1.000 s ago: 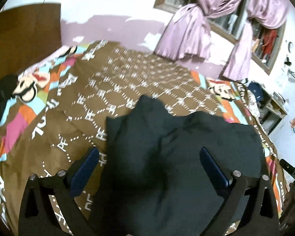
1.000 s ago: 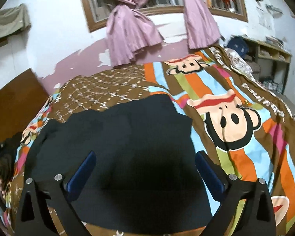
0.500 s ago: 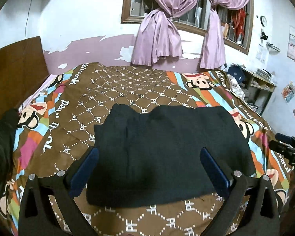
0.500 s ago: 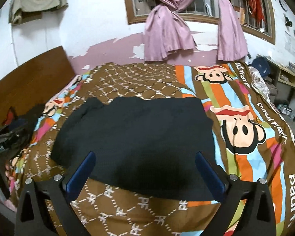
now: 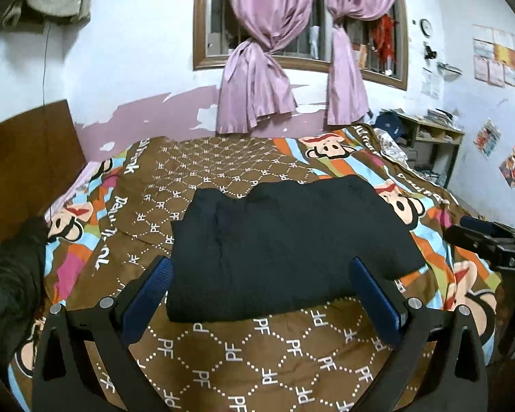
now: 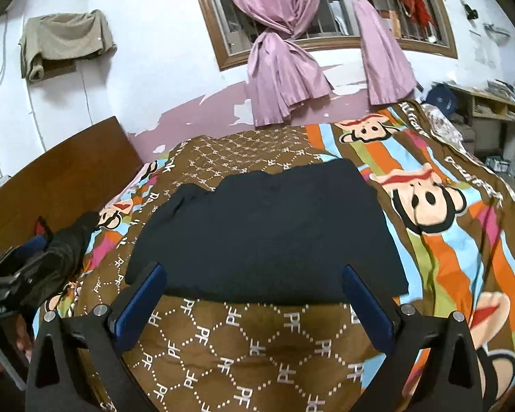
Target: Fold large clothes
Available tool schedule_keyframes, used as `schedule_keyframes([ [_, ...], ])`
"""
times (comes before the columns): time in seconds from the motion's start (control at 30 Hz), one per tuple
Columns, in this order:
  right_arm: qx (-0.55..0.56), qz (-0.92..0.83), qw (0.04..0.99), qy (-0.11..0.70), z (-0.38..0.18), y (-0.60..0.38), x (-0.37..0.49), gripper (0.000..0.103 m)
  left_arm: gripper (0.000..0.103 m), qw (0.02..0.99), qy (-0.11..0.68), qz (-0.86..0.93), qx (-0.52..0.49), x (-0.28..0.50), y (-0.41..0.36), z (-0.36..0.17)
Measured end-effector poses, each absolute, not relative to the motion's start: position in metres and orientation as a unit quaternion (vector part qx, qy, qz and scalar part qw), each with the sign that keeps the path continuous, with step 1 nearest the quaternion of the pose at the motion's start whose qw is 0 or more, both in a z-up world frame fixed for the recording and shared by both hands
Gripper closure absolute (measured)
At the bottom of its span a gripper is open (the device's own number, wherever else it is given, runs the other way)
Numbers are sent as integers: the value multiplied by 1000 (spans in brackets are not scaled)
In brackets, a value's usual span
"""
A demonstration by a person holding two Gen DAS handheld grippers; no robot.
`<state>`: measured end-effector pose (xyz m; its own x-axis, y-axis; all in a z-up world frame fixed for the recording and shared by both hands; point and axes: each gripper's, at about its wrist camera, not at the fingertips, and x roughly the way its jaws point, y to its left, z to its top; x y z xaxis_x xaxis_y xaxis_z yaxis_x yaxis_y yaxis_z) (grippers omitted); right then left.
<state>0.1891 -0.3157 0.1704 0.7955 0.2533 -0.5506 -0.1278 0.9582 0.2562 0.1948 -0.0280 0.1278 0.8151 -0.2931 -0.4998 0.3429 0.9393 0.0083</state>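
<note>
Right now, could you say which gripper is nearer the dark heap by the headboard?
Left. The left gripper is beside the dark heap; the right gripper is farther along the bed.

1. White walls (image 5: 147,51) with a band of peeling mauve paint low down.
2. A wood-framed barred window (image 5: 302,65), its pink curtains (image 5: 257,79) knotted in the middle.
3. A bed under a brown bedspread (image 5: 257,343) printed with cartoon monkeys and coloured stripes.
4. A brown wooden headboard (image 5: 27,158) at the left.
5. Wooden shelves (image 5: 432,140) at the right, cluttered; papers and a small clock (image 5: 426,27) on the wall above.
6. A beige cloth (image 6: 65,41) hangs high on the left wall.
</note>
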Motion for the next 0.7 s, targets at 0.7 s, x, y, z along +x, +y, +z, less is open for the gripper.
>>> schedule_keyframes([
  [0.7,24,106,969,220,142,-282,77,0,2,971,209,-116,0,98,-12,80],
])
